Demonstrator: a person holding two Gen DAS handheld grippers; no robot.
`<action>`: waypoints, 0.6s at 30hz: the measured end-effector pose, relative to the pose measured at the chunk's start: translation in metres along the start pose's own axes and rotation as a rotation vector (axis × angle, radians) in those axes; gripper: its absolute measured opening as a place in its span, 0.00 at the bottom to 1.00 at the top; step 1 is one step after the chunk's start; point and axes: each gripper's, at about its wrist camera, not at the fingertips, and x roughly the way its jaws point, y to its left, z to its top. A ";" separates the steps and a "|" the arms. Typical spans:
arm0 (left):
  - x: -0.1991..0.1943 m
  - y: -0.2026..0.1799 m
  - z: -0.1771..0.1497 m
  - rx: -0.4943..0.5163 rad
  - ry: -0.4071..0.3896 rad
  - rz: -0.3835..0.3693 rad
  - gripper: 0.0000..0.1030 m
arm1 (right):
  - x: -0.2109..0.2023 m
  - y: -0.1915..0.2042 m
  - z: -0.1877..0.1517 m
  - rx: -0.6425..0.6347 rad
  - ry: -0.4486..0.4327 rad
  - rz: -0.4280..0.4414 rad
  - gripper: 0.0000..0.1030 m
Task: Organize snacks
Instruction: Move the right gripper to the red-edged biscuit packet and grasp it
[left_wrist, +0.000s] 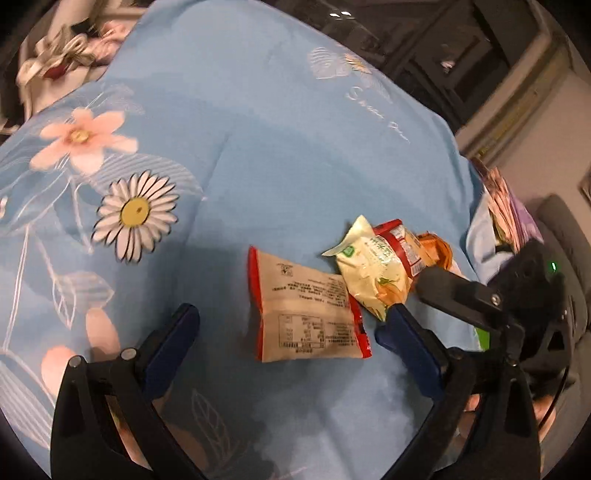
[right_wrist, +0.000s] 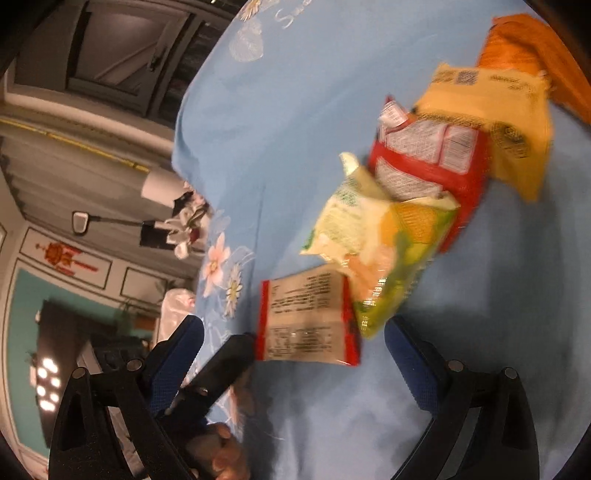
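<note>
My left gripper (left_wrist: 284, 332) is spread wide, holding nothing, fingers either side of the beige packet (left_wrist: 308, 314) lying on the blue bedspread (left_wrist: 258, 147). My right gripper (right_wrist: 293, 339) is equally wide and empty. The green bag (right_wrist: 380, 251) overlaps the packet's corner; the red pack (right_wrist: 428, 162) and yellow pack (right_wrist: 495, 114) lie beyond, touching.

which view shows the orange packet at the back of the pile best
The right wrist view: the orange packet shows broad at the pile's far end, only its lower edge covered by the yellow packet. In the left wrist view only a sliver peeks from behind the other packets.
</note>
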 end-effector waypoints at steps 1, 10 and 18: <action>0.001 -0.001 0.001 0.015 0.000 -0.010 0.97 | 0.001 0.001 0.000 -0.004 0.000 0.009 0.96; 0.020 0.003 0.008 0.042 0.029 -0.136 0.88 | 0.019 -0.002 0.003 -0.021 0.044 0.059 0.74; 0.021 0.016 0.008 0.005 0.061 -0.188 0.50 | 0.022 -0.011 0.008 0.000 0.063 0.047 0.57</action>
